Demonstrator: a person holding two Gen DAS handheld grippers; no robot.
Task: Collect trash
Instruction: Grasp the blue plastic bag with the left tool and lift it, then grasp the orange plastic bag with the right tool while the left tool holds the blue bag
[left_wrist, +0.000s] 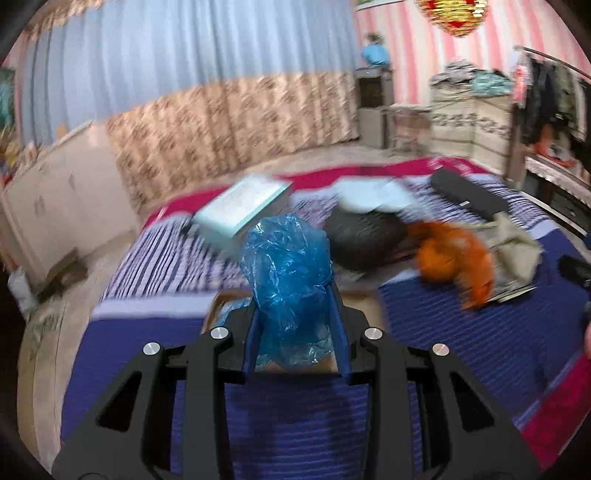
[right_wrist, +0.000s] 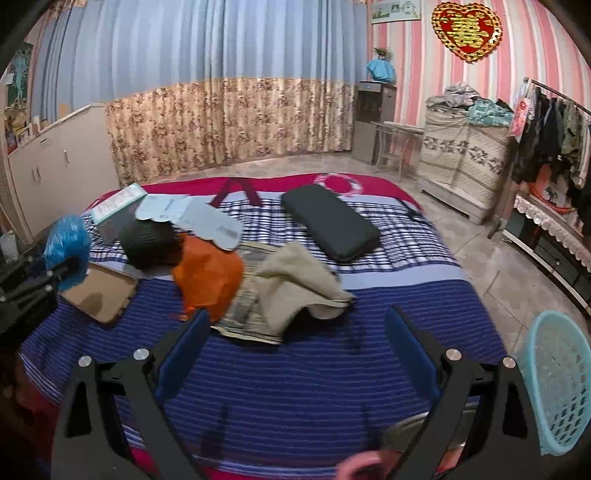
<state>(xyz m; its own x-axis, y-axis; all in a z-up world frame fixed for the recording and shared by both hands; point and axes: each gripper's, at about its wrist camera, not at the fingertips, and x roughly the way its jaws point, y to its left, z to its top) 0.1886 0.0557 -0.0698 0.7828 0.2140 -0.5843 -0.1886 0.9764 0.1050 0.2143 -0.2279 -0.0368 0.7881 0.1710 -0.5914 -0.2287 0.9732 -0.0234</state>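
My left gripper (left_wrist: 295, 295) is shut on a crumpled blue plastic bag (left_wrist: 288, 273) and holds it above the striped bed (left_wrist: 461, 332). The same bag (right_wrist: 68, 240) shows at the far left of the right wrist view, held by the left gripper (right_wrist: 55, 273). My right gripper (right_wrist: 295, 321) is open and empty over the blue striped bedcover (right_wrist: 295, 369). An orange bag (right_wrist: 207, 277) and a beige cloth (right_wrist: 295, 288) lie just beyond its fingertips. The orange bag also shows in the left wrist view (left_wrist: 454, 254).
On the bed lie a brown cardboard piece (right_wrist: 99, 295), a black crumpled bag (right_wrist: 147, 240), pale paper sheets (right_wrist: 192, 218), a white box (right_wrist: 114, 203) and a long black case (right_wrist: 328, 221). A light-blue plastic basket (right_wrist: 557, 380) stands on the floor at the right.
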